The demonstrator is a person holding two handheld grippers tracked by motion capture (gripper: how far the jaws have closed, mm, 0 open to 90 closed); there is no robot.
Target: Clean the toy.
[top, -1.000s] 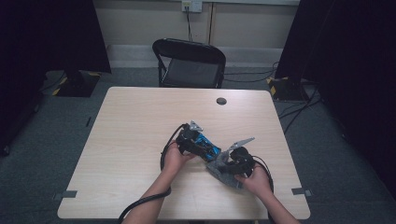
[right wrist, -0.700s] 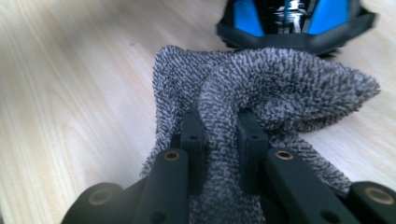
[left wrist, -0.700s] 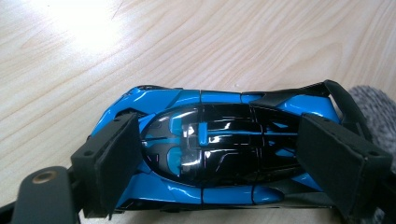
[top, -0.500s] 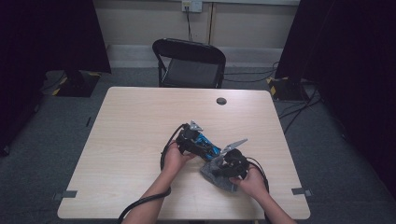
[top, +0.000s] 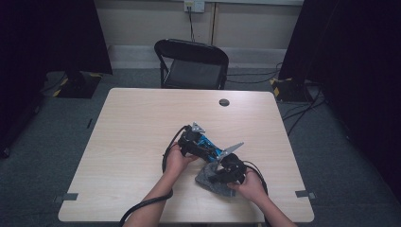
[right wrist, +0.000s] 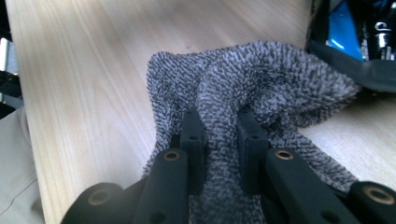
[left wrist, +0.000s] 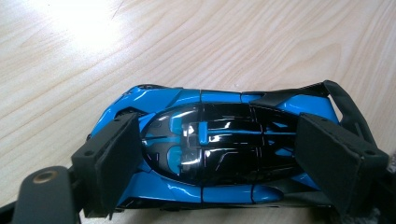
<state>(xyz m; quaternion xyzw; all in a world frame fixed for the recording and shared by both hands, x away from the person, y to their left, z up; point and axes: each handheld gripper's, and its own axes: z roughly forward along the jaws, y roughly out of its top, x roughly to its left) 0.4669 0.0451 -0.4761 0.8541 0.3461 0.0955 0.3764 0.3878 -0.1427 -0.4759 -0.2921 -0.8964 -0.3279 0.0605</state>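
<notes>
Wooden table [top: 137,142], seen from the high view, with a person's two forearms coming in from the near edge. Left gripper [top: 198,142] sits near the middle of the table, held in the left hand [top: 176,160]; its jaws stand wide, one pressed on each end of a blue and black toy car [left wrist: 219,149]. In the left gripper view the car lies lengthwise between the two black pads [left wrist: 109,163], roof up, glossy dark canopy in the centre, blue body panels along both sides, a black wing at the right-hand end; its underside looks to rest on the tabletop. Right gripper [top: 226,174] lies just beside the left one, nearer the person, held in the right hand [top: 250,187]. Its jaws are drawn close together, pinching a raised fold of a grey speckled cloth [right wrist: 261,84]. In the right gripper view the fold stands up between the two pads, and the remainder of the cloth spreads flat on the wood ahead of and beneath the jaws. The far edge of the cloth reaches the car, whose blue body shows at the upper right corner of that view; whether cloth and car actually touch there I cannot tell. Farther off: a small dark round disc [top: 224,102] in the tabletop near the far edge, and a black folding chair [top: 191,64] standing beyond the table.
</notes>
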